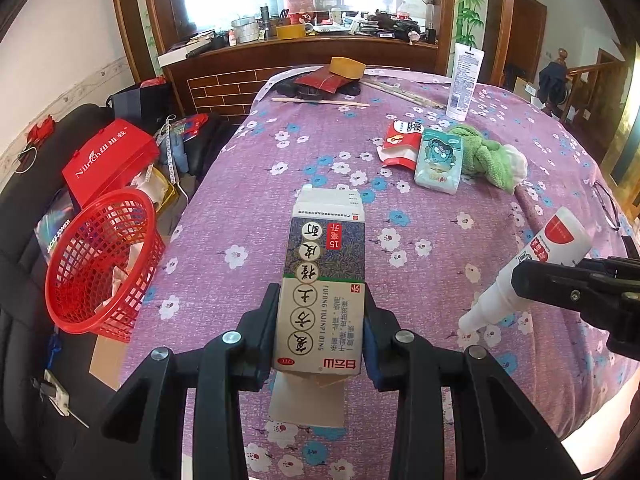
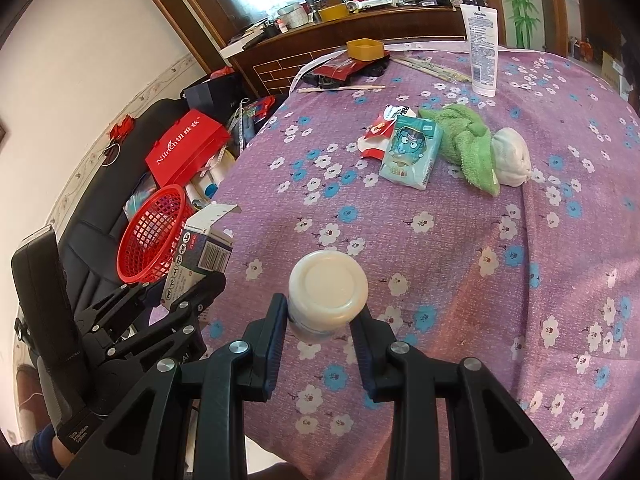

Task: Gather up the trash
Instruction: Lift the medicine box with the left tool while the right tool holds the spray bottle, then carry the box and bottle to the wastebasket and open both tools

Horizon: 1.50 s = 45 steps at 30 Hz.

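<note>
Table (image 1: 240,184) under a purple floral cloth; dark wood counter beyond, black chair left. Left tongs (image 1: 320,320) pinch a flat printed cardboard medicine box (image 1: 326,276), top flaps open, its near end hidden between the pads. Right tongs (image 2: 320,320) pinch a smooth white plastic bottle (image 2: 328,290), base toward the camera, label out of sight. Red mesh basket (image 1: 100,264) sits left of the left tongs, its contents indistinct.

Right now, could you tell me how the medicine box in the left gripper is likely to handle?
The medicine box is thin card with its end flaps open, so probably light and crushable. The left gripper clamps its flat sides, so slipping seems unlikely.
</note>
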Motion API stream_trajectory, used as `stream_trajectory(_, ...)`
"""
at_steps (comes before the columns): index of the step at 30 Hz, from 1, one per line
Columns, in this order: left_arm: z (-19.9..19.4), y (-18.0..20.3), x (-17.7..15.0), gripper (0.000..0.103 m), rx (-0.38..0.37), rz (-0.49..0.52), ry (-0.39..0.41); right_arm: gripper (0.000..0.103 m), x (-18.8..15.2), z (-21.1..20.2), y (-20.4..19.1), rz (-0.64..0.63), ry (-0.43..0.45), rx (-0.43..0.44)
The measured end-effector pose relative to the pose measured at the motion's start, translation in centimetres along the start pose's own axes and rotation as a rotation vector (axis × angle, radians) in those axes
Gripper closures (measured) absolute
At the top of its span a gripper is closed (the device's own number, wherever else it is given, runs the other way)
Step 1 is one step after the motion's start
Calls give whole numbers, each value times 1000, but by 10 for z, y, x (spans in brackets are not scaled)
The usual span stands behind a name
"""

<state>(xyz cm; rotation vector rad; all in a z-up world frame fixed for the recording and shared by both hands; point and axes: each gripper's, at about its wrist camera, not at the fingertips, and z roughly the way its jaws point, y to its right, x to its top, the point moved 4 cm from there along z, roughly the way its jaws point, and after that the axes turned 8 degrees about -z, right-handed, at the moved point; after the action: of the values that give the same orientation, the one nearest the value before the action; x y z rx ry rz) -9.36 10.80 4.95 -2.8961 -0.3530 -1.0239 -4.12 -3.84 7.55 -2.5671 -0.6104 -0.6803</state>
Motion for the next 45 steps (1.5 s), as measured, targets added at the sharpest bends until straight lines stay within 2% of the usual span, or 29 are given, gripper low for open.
stream_trajectory(20,-1,-18,5,68,0,-34,12,68,8,6,-13,-33,-7,-6)
stream_trajectory(31,-2,-39,10,68,-4,-91,32,68,17,13,-30,-75,-27,-16)
stream_trajectory(38,-13,-73,24,68,9,-167,77,68,36,20,-45,-98,-37,-3)
stream_trajectory(45,-25,-141,44,68,73,-276,127,68,72,34,-86,-154,-33,49)
